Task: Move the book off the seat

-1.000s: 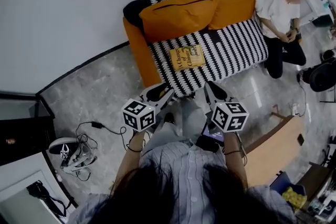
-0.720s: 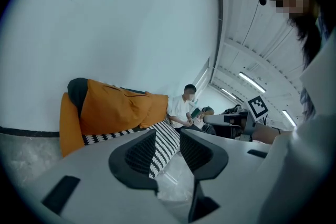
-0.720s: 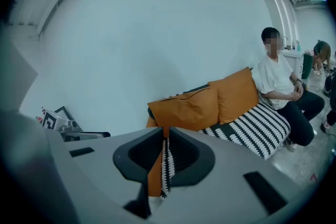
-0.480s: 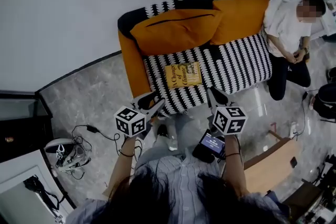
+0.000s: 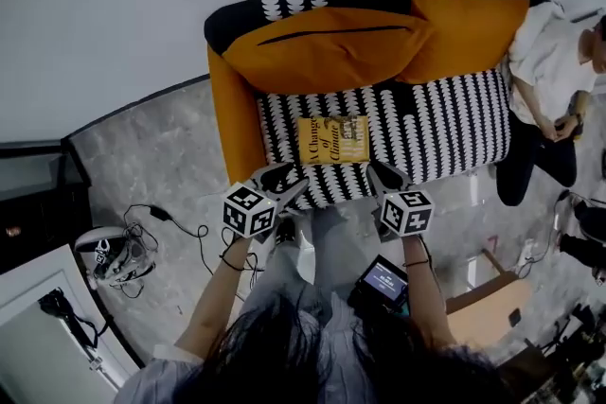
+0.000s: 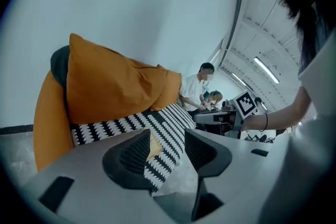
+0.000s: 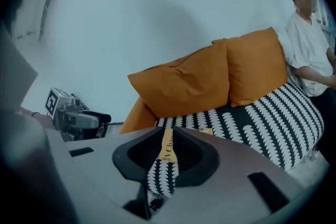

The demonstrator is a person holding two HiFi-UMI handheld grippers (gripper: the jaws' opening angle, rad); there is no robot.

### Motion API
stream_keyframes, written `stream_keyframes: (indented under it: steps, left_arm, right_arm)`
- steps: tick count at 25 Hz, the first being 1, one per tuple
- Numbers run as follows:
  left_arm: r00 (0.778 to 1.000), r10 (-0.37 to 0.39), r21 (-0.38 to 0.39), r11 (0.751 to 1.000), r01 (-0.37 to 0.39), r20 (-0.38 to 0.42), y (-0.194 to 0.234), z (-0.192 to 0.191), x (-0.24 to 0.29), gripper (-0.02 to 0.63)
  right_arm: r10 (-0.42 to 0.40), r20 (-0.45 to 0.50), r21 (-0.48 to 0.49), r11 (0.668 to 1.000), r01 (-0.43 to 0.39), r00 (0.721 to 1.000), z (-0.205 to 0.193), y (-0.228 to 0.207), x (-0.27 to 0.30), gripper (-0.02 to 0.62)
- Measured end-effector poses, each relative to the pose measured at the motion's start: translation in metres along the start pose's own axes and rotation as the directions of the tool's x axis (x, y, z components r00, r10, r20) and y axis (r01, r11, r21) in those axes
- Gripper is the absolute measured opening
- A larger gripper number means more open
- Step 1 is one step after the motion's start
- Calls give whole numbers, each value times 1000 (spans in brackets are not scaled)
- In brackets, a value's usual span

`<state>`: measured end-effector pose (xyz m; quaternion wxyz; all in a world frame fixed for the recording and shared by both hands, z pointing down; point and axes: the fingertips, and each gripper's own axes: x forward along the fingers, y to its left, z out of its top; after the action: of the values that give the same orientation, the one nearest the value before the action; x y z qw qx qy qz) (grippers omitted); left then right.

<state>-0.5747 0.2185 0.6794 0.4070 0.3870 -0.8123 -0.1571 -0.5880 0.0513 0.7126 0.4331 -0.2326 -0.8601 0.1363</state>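
A yellow book lies flat on the black-and-white patterned sofa seat, near its front edge. My left gripper hovers just short of that edge, left of the book, with its jaws opening and nothing between them. My right gripper is level with it on the book's right, its jaws shut and empty. In the left gripper view the book shows as a yellow corner beyond the gripper. In the right gripper view the book appears through the narrow slit of the gripper.
Two orange cushions lean on the sofa back behind the book. A person sits at the sofa's right end. On the floor are cables and a device at the left, and a wooden board at the right.
Both grippers have come closer to the sofa's front edge and the book. The left jaws have parted from shut. The right jaws look the same.
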Motion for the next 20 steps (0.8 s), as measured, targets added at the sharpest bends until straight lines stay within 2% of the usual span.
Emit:
stream_keyframes:
  steps: [6,10,14,17,20]
  left_arm:
    - [997,31,-29,999,-33,-74,52,-26,50,196]
    - [992,43,-108,993,-56,-117,85,-49,81,202]
    - [982,72,-162,982,-100,-172,122,-71,94,217]
    - [980,61,-184,978,-97,-191,137,-87,123,236]
    - [973,72,-202,972,-117,-219,161,-100,140,274]
  right_arm:
    - [72,-117,4,997,-72,991,-35,-39,66,115]
    - [63,-185,0,998,-64,981,-59,-68,97,141]
    - [88,-251,11,996,-88,964,-82,-75,130,149]
    - [66,-267,18,998,-63,961,-93,-99,140,172]
    - [46,-264,44,998,-35,963,-100,-115,164,229]
